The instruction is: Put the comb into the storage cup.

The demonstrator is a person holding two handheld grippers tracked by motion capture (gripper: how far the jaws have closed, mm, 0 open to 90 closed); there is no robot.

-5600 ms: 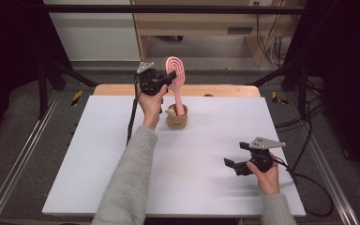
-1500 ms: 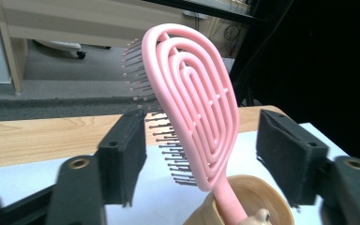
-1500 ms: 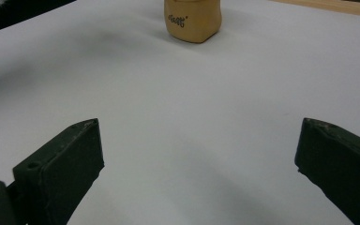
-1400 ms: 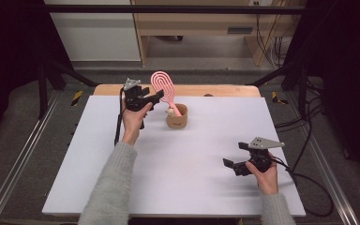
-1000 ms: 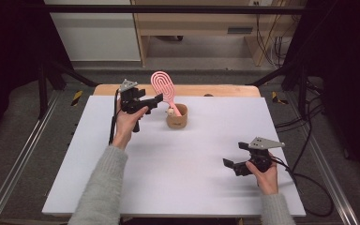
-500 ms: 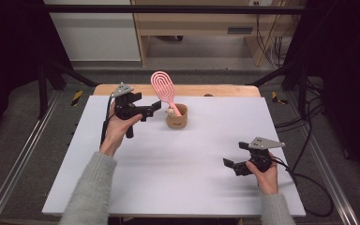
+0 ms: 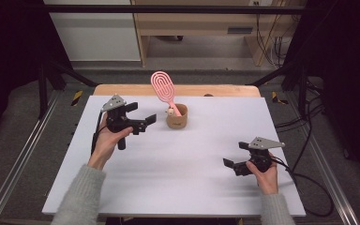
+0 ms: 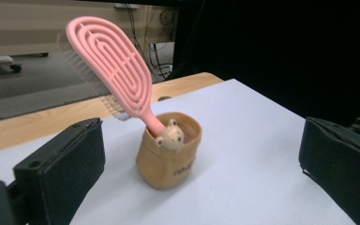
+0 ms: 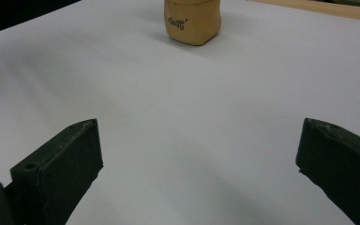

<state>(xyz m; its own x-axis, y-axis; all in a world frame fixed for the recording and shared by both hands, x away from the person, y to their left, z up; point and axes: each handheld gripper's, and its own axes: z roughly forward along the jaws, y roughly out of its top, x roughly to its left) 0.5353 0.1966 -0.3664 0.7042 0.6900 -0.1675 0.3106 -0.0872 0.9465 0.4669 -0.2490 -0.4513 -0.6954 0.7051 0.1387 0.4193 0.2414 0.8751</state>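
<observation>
From the high view, my left gripper (image 7: 143,121) sits over the far left part of the white table (image 7: 178,183), its jaws spread wide with nothing between them, aimed rightward at the tan cup (image 7: 177,118). The cup stands near the far edge, a little left of the middle, just beside my left jaws but not touching them. A pink brush (image 7: 165,90) stands in it handle down, its oval head leaning up and to the left, over the wooden strip (image 7: 122,89) that borders the far side. My right gripper (image 7: 231,165) is at the near right, well apart from the cup, also gaping and holding nothing. My left hand (image 7: 107,140) grips the left tool from below, and my right hand (image 7: 265,174) grips the other from the near side.

In the left gripper view, my two black jaws stand far apart at the bottom corners, empty. The cup (image 8: 168,154) sits between them and farther off, upright on the white surface, with dark lettering on its side. The brush (image 8: 113,71) rises from it tilted to the left, and a small bear-shaped knob (image 8: 171,136) shows at the rim where the handle goes in.

In the right gripper view, my jaws are again wide open and bare over plain white table (image 9: 178,131). The cup (image 9: 192,21) stands far ahead, its top cut off by the frame.
</observation>
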